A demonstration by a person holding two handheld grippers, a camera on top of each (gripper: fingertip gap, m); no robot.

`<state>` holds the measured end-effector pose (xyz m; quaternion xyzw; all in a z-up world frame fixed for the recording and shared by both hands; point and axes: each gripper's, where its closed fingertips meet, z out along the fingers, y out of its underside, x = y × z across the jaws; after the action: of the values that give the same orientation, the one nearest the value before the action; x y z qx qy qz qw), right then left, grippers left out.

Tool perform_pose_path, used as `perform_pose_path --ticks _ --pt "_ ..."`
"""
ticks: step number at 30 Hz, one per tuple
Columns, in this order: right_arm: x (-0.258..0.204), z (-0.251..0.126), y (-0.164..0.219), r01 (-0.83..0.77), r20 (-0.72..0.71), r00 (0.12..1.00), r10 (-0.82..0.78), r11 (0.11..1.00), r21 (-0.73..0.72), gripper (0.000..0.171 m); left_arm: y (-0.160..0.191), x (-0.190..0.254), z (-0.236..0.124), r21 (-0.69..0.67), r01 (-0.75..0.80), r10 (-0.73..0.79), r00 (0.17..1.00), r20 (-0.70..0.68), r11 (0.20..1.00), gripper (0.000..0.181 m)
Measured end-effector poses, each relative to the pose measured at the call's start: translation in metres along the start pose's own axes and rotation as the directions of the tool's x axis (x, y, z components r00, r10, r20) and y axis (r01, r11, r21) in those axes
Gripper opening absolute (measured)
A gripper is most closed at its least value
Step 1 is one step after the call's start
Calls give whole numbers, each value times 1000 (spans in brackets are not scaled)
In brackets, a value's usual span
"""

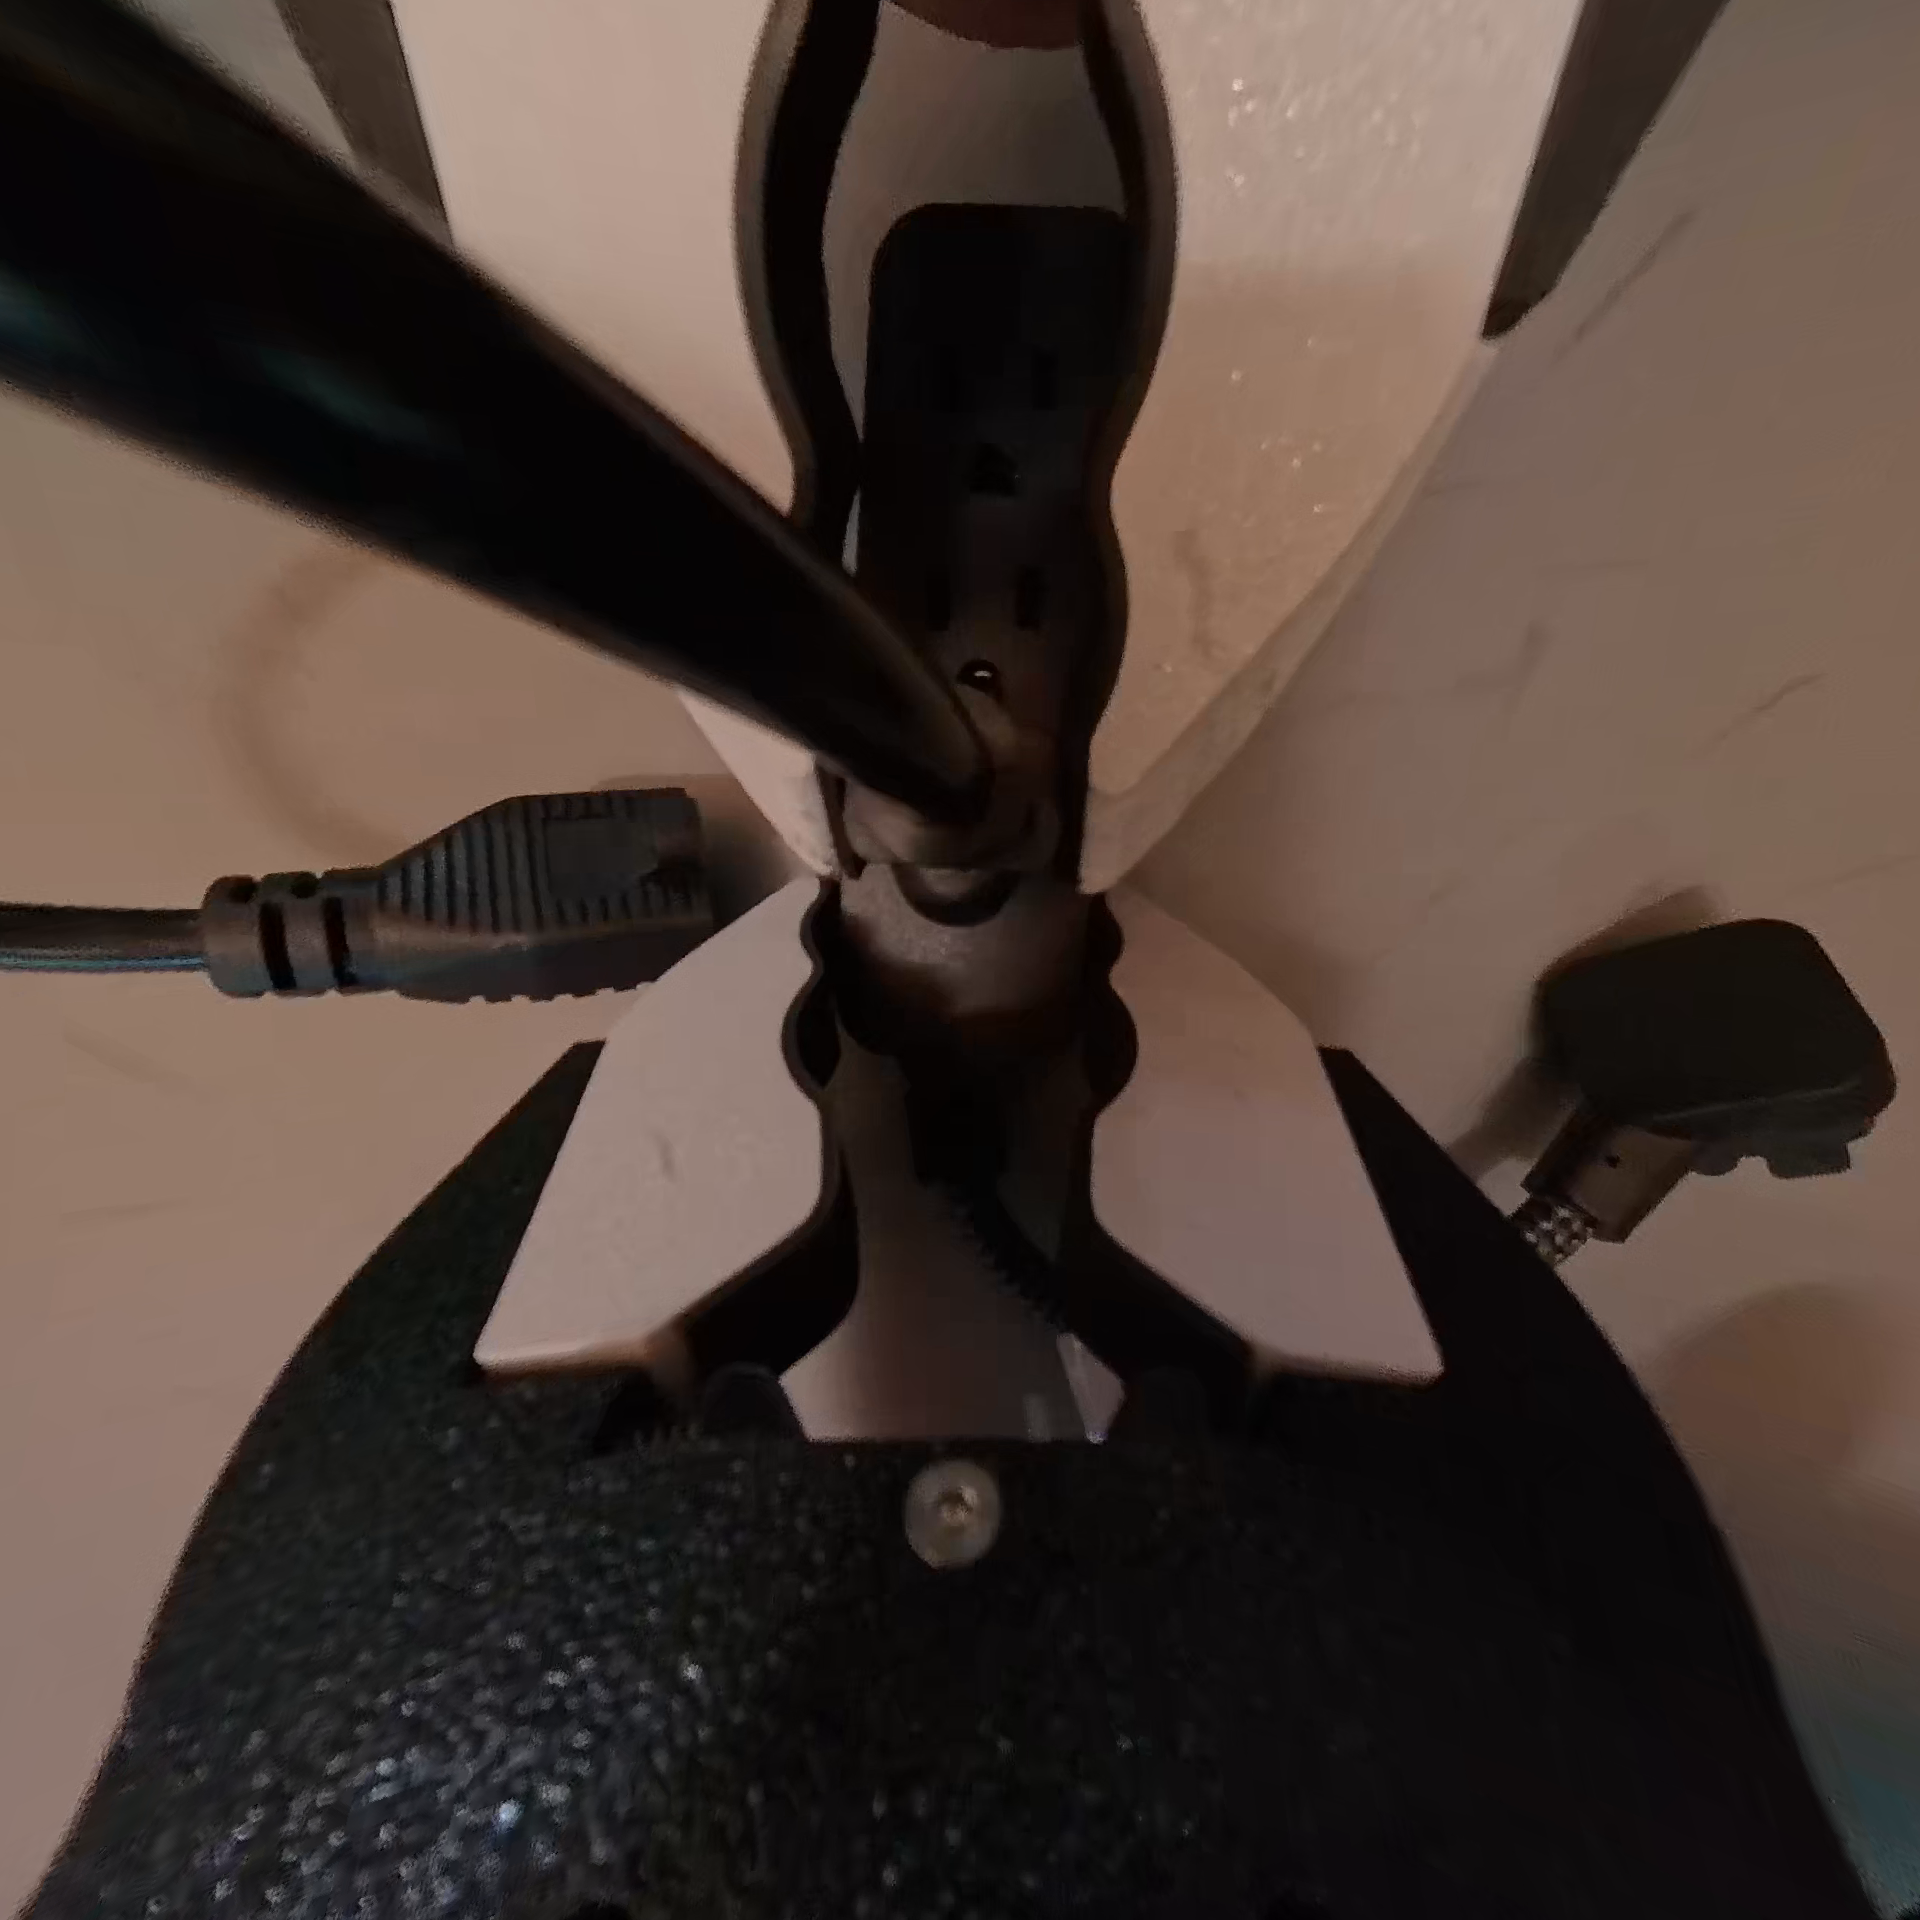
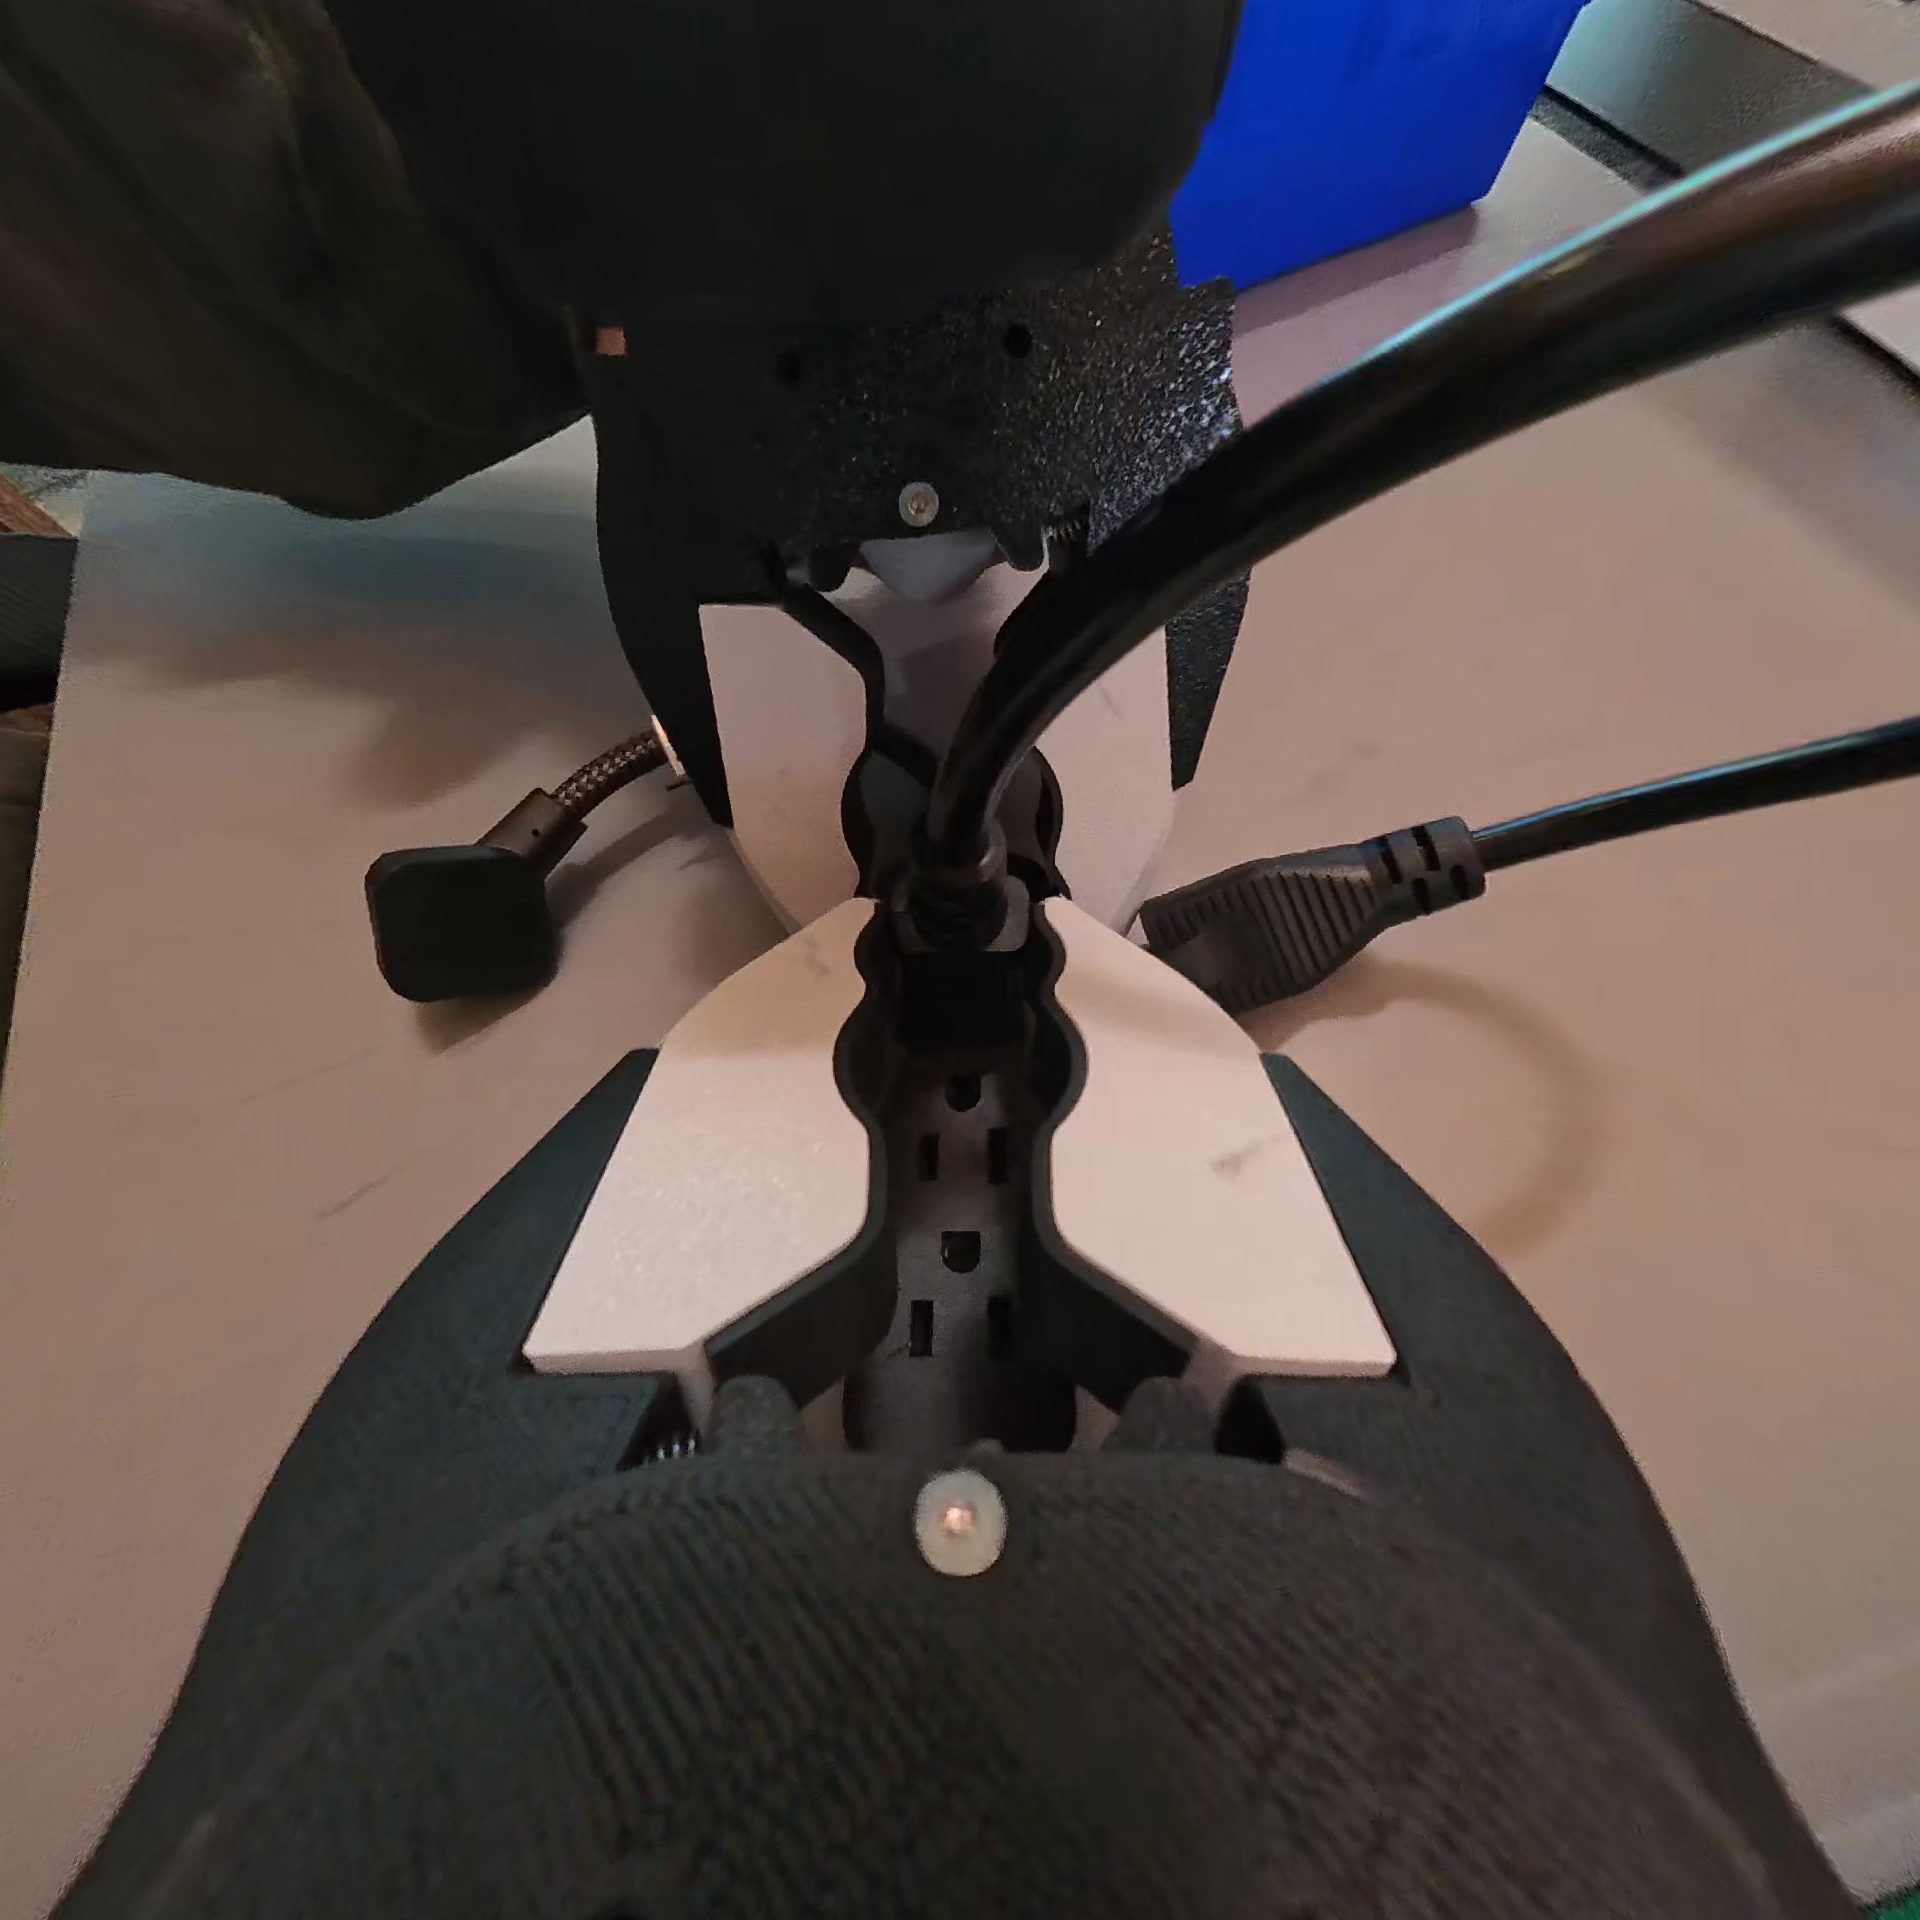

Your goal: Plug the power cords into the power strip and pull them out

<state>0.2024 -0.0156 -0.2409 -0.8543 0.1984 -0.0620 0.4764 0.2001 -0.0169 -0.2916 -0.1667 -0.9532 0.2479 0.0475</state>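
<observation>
The power strip [image 2: 961, 1236], black with rows of sockets, lies on the pale desk [image 2: 260, 1143] and runs lengthwise between both grippers, which face each other from its two ends. In the right wrist view the right gripper [image 2: 951, 940] straddles the near part of the strip, its white fingers [image 2: 727, 1174] pressed along the strip's sides, so it is clenched on the strip. At its tips sits a black plug [image 2: 951, 1003] seated in a socket, with a thick black cord [image 2: 1351, 436] arching up and off to the upper right. The left gripper [image 1: 956, 883] meets the same spot from the far side; in its own view its fingers [image 1: 686, 1122] close in on the strip's end and the plug's base [image 1: 935, 842], but whether it grips the plug or the strip I cannot tell.

To the right in the right wrist view, a ribbed grey connector [image 2: 1299, 925] lies flat on the desk, just beside the grippers. To the left lies a flat black plug [image 2: 457, 920] on a braided cable [image 2: 597, 784]. A blue block [image 2: 1351, 135] stands at the far edge, and a dark sleeve [image 2: 208, 260] fills the upper left.
</observation>
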Motion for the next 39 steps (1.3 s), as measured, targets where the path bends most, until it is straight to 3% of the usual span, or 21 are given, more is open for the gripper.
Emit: perform_pose_path --ticks 9,23,33,39 --pt "3 8 9 85 5 996 -85 986 -143 26 -2 -2 1 34 14 -14 1000 1 999 44" --pt "6 7 7 73 28 997 -71 994 -77 26 -4 -3 1 88 76 -78 997 17 993 44" --pt "7 7 9 65 25 998 -62 990 -125 26 -4 -4 2 72 80 -84 995 45 994 45" --pt "7 10 -2 48 39 998 -46 997 -54 25 -2 -4 0 49 102 -103 995 10 994 45"
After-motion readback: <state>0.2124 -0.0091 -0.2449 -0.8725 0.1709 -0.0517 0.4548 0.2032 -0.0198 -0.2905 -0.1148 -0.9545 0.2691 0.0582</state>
